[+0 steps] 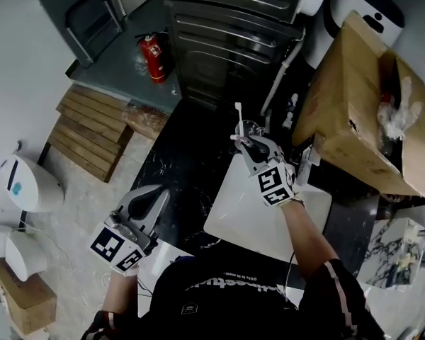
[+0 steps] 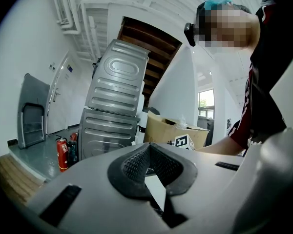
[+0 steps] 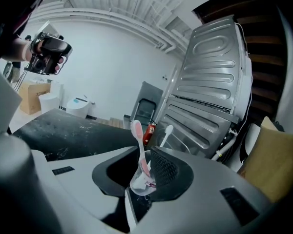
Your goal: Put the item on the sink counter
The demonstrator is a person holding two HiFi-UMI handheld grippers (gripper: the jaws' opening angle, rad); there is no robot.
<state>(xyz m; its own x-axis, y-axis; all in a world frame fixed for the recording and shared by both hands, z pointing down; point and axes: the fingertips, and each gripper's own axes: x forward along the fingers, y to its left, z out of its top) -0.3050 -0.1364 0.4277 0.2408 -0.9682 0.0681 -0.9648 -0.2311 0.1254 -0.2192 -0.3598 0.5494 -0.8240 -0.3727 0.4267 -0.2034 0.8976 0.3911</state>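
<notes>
The right gripper [image 3: 145, 182] is clamped on a small clear cup [image 3: 136, 185] holding two toothbrushes [image 3: 136, 130], just above the far edge of the white sink basin [image 1: 234, 214]. The cup is probably light, slick and top-heavy, so grip its lower wall and keep it upright. The left gripper [image 2: 154, 182] is left of the basin, jaws together and empty.

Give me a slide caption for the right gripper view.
Right gripper holds a clear plastic cup with a pink toothbrush and a white toothbrush.
</notes>
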